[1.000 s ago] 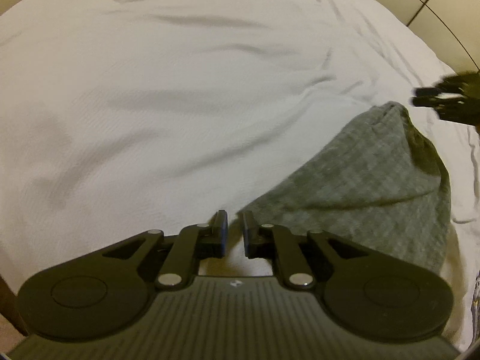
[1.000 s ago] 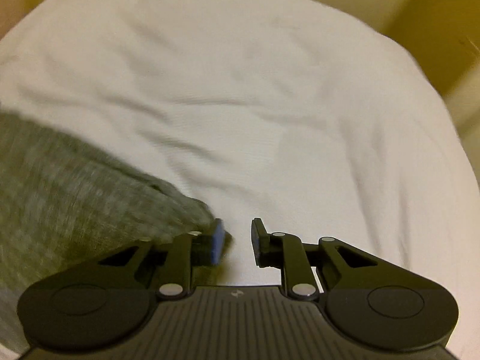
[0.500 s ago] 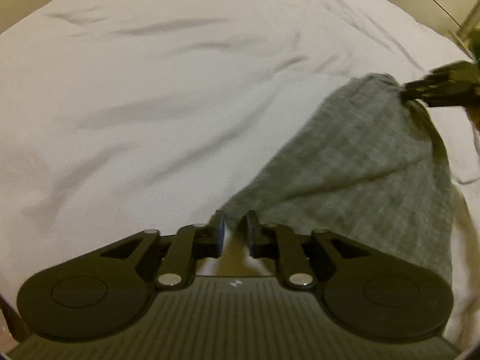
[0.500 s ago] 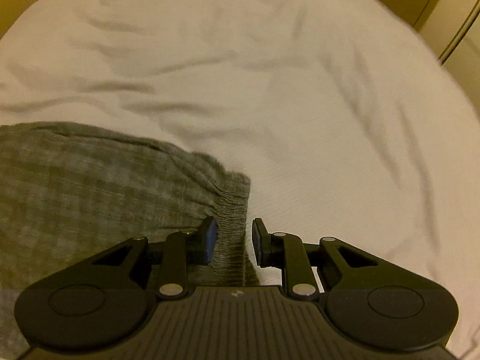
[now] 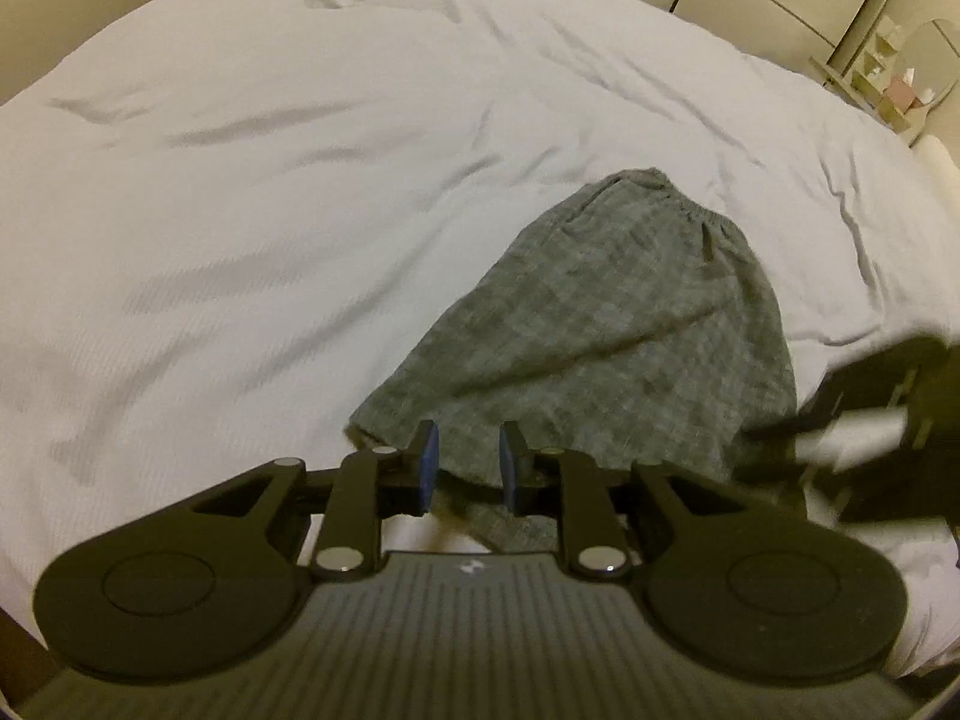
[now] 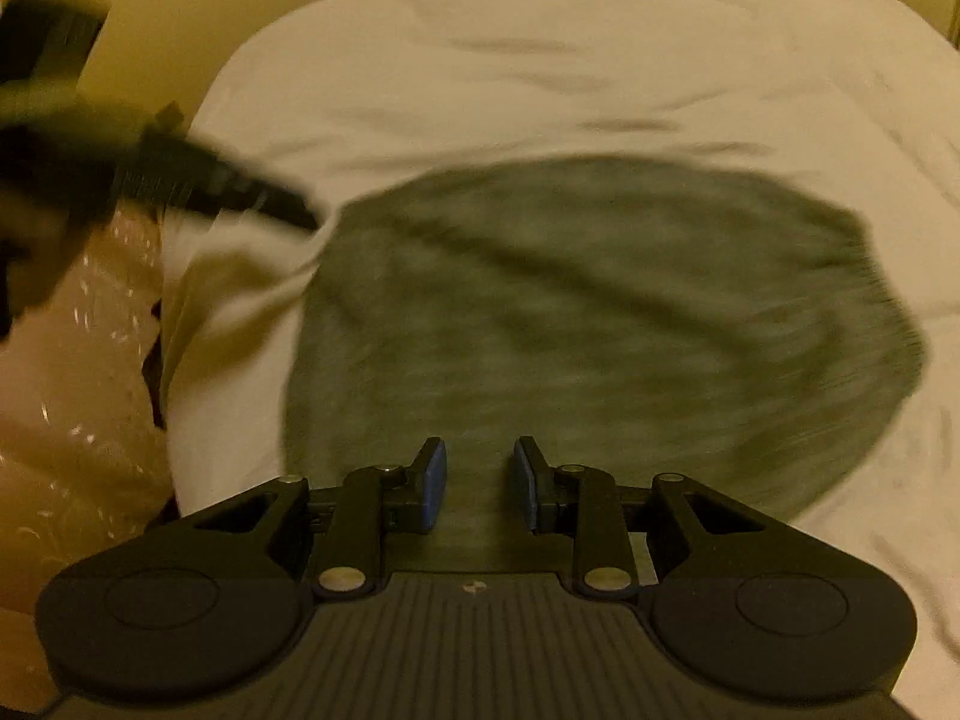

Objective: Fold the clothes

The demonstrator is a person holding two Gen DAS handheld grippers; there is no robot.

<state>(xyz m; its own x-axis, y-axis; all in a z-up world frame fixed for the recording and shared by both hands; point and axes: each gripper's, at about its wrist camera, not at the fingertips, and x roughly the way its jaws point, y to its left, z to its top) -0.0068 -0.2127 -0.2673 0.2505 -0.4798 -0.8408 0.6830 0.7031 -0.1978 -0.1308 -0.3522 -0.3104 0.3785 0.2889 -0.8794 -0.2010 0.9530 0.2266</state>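
A grey checked garment lies flat on the white bed sheet, its gathered waistband at the far end. My left gripper is open just above the garment's near hem, with cloth showing in the gap but not pinched. The right wrist view is blurred by motion. In it the garment spreads across the middle, and my right gripper hovers open over its near edge. Each gripper shows as a dark blur in the other's view: the right gripper, the left gripper.
The bed sheet is wrinkled and stretches far to the left and beyond the garment. A glossy tan plastic covering hangs at the bed's left side. A shelf with small items stands past the far right corner.
The right gripper let go of the waistband end and swung to the garment's near side. The left gripper's jaws widened and it drew back. The garment now lies spread flat.
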